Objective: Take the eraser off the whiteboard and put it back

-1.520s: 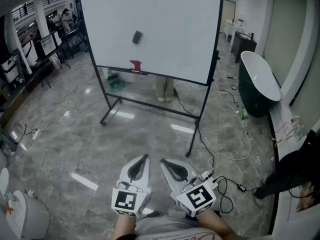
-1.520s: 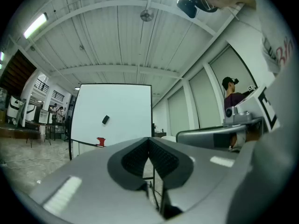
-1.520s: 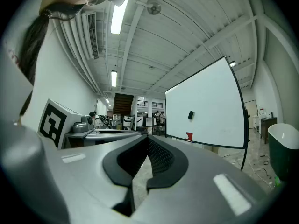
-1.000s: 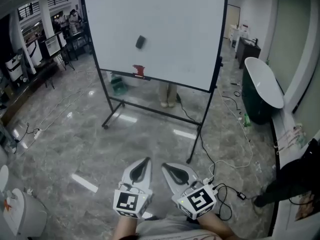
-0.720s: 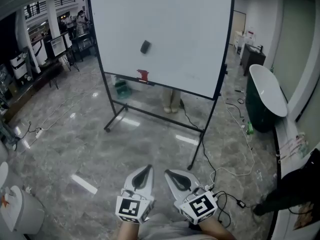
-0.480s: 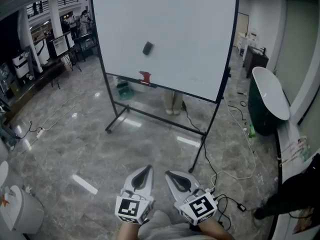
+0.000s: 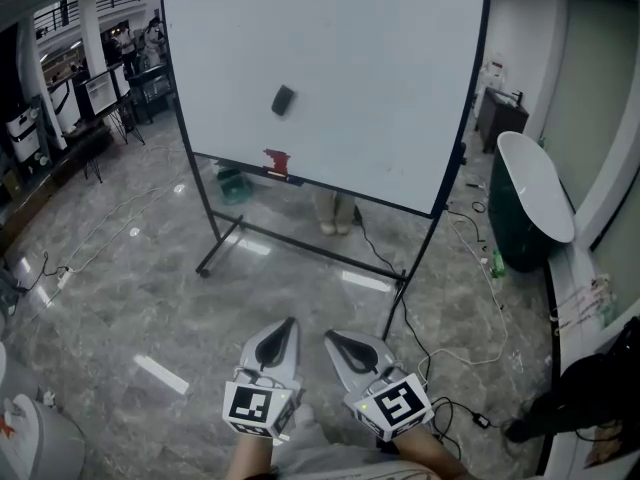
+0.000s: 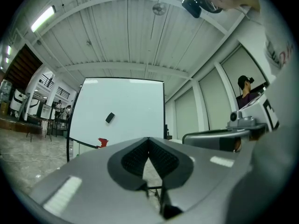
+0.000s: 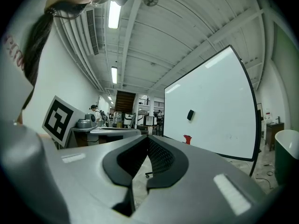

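Note:
A dark eraser (image 7: 283,100) clings to the left half of a wheeled whiteboard (image 7: 380,88), above a small red thing (image 7: 274,161) on the board's tray. The eraser (image 8: 110,117) and the whiteboard (image 8: 135,111) show in the left gripper view, and the eraser (image 9: 190,115) shows in the right gripper view, far off. My left gripper (image 7: 288,324) and right gripper (image 7: 328,338) are held side by side low in the head view, well short of the board. Both are shut with nothing between the jaws.
A marble floor (image 7: 130,268) lies between me and the board. Cables (image 7: 455,353) trail on the right near a dark green bathtub (image 7: 530,193). Desks with monitors and people (image 7: 90,88) stand at the far left. A white bin (image 7: 30,448) sits at bottom left.
The whiteboard has grown larger and nearer in the head view as I moved toward it. Both grippers keep their side-by-side pose, still shut.

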Tool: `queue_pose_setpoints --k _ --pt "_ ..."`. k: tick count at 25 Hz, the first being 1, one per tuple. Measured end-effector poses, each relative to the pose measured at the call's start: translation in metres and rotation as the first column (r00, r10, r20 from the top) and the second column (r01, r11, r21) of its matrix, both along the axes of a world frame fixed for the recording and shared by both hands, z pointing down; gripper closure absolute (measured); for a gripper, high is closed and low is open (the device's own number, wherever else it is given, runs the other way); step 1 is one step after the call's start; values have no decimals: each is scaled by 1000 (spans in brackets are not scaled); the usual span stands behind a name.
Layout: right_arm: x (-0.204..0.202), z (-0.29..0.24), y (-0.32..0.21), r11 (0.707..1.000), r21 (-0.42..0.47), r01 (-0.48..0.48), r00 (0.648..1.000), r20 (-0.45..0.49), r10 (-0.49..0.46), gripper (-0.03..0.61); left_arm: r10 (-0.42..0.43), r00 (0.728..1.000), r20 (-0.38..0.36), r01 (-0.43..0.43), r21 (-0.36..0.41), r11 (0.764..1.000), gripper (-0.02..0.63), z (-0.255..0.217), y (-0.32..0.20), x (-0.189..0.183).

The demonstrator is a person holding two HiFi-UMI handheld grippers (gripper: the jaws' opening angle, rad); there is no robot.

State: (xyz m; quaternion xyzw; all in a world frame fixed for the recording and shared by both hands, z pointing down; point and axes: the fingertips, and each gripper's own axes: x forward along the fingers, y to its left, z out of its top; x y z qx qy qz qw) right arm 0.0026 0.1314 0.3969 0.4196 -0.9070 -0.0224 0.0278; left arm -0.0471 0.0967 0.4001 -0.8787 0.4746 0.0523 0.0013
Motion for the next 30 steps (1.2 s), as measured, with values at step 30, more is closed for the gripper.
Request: queue_pose_setpoints --k 30 --pt "-10 6 -255 998 -33 -59 998 6 60 577 65 998 -9 -65 36 997 614 -11 -266 -7"
